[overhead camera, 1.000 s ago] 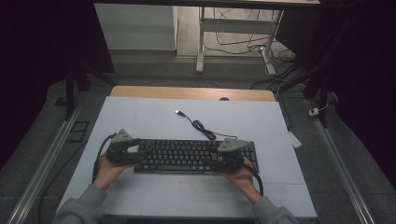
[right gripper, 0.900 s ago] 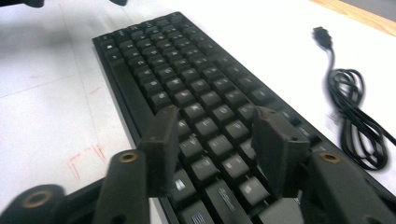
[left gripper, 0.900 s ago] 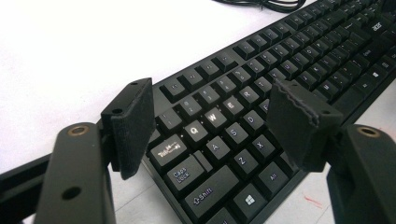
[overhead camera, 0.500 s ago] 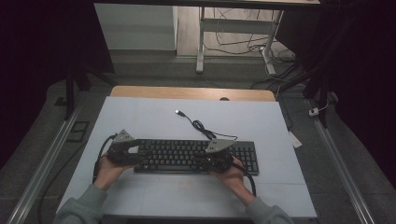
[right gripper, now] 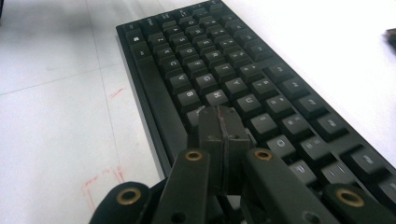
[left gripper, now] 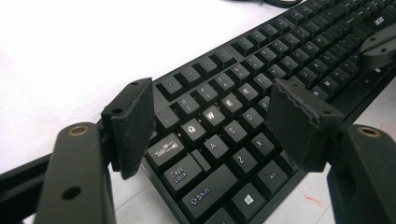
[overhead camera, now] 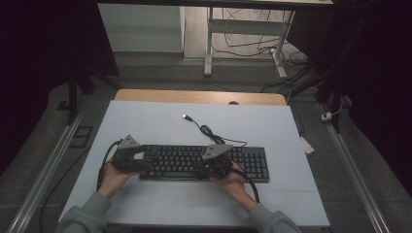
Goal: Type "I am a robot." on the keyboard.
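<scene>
Jaws pressed together on your right gripper (right gripper: 223,122) form one blunt tip just above the black plastic keyboard (right gripper: 224,70) for poking keys, while your left gripper (left gripper: 215,123) hangs wide open, empty, over its Q-W-E corner.

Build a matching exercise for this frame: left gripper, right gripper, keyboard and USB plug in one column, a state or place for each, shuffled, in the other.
Things:
1. left gripper
2. right gripper
3. keyboard
4. USB plug

States or places:
A. lies loose on the white table, beyond the keys
B. jaws pressed together, tips over the middle keys
C. jaws apart, astride the end with Q and Caps Lock
D. lies flat along the near side of the table, black

Pairs: 1-C, 2-B, 3-D, 4-A
</scene>
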